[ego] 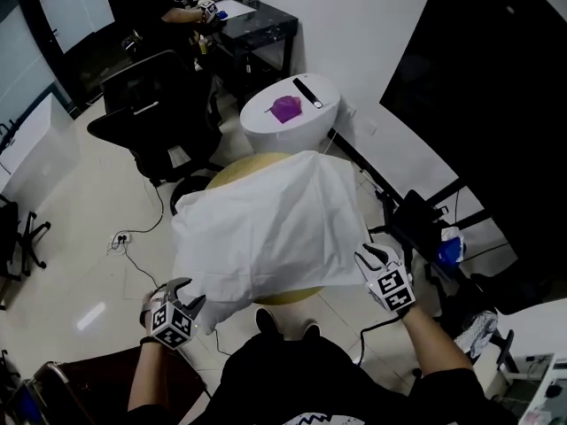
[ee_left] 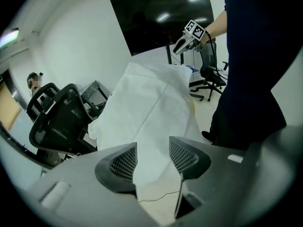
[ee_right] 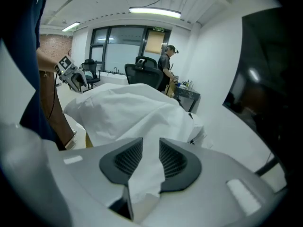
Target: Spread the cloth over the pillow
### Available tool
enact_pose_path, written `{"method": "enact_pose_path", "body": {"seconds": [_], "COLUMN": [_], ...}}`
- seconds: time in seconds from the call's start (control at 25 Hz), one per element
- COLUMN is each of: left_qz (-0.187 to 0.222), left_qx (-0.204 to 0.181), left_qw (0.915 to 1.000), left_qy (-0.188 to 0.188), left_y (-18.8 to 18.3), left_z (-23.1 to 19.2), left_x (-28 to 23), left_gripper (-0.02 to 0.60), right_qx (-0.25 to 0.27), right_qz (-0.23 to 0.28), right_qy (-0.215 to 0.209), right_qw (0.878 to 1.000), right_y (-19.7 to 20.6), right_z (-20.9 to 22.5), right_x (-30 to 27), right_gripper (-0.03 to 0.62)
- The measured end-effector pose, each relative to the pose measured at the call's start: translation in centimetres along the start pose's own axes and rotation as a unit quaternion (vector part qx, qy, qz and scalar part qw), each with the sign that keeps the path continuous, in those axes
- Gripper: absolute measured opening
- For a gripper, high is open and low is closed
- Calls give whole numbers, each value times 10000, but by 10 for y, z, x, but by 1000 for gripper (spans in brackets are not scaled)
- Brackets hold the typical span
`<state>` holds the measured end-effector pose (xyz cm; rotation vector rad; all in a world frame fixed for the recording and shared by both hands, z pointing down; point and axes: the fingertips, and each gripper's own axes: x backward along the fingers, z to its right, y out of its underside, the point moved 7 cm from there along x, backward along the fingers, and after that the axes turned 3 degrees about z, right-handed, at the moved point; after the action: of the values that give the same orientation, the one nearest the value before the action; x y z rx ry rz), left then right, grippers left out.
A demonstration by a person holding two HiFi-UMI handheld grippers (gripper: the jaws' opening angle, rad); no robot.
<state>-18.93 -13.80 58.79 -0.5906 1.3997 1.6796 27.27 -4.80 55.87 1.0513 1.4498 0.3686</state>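
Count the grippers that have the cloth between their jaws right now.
2. The left gripper has the near-left corner of the cloth between its jaws; the right gripper has the near-right corner. Neither is hidden.

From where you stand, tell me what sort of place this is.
Likely an office or lab: a black office chair on a tiled floor, a dark desk against the wall, and a large dark screen.

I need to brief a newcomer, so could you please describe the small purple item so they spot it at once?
Beyond the white cloth in the head view stands a white oval stand. The small purple crumpled item lies on its top, beside a dark flat strip; it is the only purple thing there.
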Motion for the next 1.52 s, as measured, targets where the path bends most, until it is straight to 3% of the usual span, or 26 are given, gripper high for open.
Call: {"method": "enact_pose_path", "body": {"seconds": [0.12, 0.24, 0.4, 0.52, 0.72, 0.88, 0.92, 0.96, 1.2, 1.32, 1.52], "left_qz": [-223, -413, -559, -651, -749, -869, -898, -921, -875, -1050, -1466], "left_qx": [-170, -313, -36, 302, 644, 585, 558, 538, 426, 133, -461], "left_qw": [9995, 9986, 9981, 9969, 9936, 9923, 9920, 9918, 9904, 9877, 9828], "left_qy": [119, -41, -243, -312, -554, -659, -684, -707, -982, -1152, -1027], "left_y": [0, -3, -2, -4, -5, -7, -6, -6, -16, -11, 2], "left_z": [24, 35, 38, 40, 46, 51, 51, 52, 52, 47, 45], "left_x": [-8, -18, -28, -34, -29, -26, -25, -26, -25, -19, -34], "left_gripper": [232, 244, 241, 188, 127, 106, 104, 103, 108, 140, 150], "right_qx": [-256, 21, 279, 584, 1308, 1497, 1486, 1481, 1341, 1291, 1242], "right_qz": [-299, -648, -938, -1110, -1396, -1225, -1124, -1025, -644, -426, -259], "right_qy": [-52, -161, -386, -486, -194, 339, 383, 403, 524, 583, 617], "right_qw": [9992, 9978, 9945, 9909, 9813, 9805, 9817, 9828, 9875, 9890, 9900], "right_y": [38, 70, 103, 121, 139, 131, 127, 124, 108, 91, 77], "right_z": [-6, -18, -33, -42, -48, -41, -41, -40, -22, -20, -19], "right_x": [7, 12, 9, 3, -21, -28, -28, -26, 7, 20, 29], "right_gripper": [127, 129, 130, 133, 143, 124, 90, 18, 14, 14, 14]}}
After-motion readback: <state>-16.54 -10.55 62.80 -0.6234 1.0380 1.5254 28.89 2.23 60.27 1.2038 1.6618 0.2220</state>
